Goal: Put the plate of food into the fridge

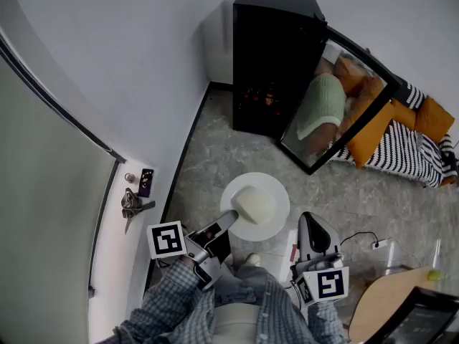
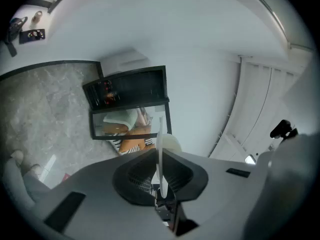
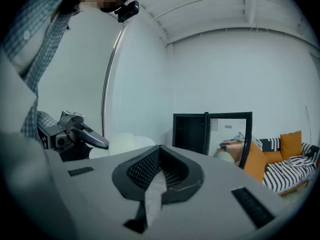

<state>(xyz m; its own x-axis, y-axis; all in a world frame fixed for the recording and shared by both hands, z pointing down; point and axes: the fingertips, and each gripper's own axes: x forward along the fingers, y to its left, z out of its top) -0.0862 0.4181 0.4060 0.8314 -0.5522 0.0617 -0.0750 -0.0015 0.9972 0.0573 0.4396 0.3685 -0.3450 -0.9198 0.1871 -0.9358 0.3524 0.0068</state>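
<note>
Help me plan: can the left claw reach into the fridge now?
Likely yes, after stepping closer: the fridge door stands open, bare floor lies between, left claw holds the plate.

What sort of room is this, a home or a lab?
Probably a living room, perhaps staged: a small black fridge stands open by the white wall, a striped sofa with orange cushions sits beside it, and the floor looks marbled.

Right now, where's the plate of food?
Head view, lower centre: the plate of food is gripped at its left rim by the left gripper, short of the open black fridge at top.
</note>
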